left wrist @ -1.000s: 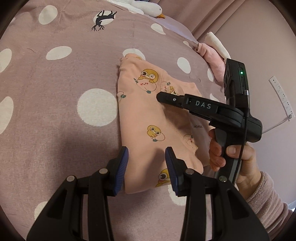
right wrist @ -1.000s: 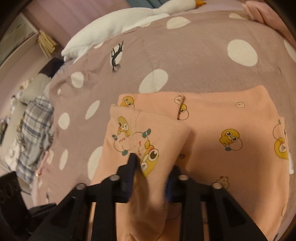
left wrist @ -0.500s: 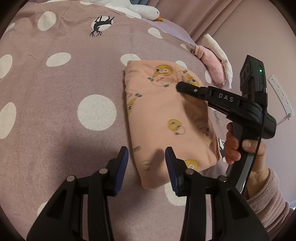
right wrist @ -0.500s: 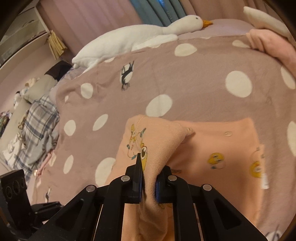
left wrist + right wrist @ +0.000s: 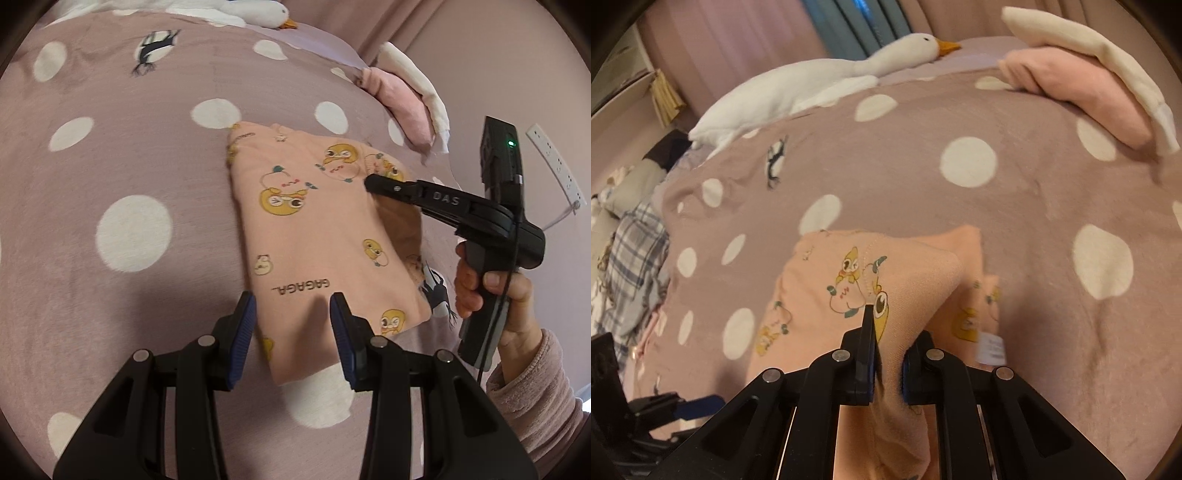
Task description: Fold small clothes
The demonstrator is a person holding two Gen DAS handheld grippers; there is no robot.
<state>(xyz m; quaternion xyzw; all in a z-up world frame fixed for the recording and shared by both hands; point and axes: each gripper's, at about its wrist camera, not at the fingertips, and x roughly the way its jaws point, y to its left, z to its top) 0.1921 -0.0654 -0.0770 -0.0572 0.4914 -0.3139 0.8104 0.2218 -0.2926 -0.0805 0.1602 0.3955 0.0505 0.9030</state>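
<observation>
A small peach garment (image 5: 325,236) printed with yellow ducks lies folded on the mauve polka-dot bedspread (image 5: 110,147). My right gripper (image 5: 889,363) is shut on a fold of this garment (image 5: 886,280) and holds that layer up off the lower layer. In the left wrist view the right gripper (image 5: 373,182) reaches in from the right over the garment's far edge. My left gripper (image 5: 291,332) is open and empty, its blue pads either side of the garment's near edge, just above it.
A white goose plush (image 5: 812,85) lies at the far side of the bed. Folded pink and cream clothes (image 5: 1086,81) sit at the right. A plaid cloth (image 5: 631,251) lies off the left edge. A wall power strip (image 5: 557,166) is at the right.
My right gripper has carried the pinched layer farther across the garment, away from the near edge, and more printed fabric now lies flat. The left gripper has stayed open and in place.
</observation>
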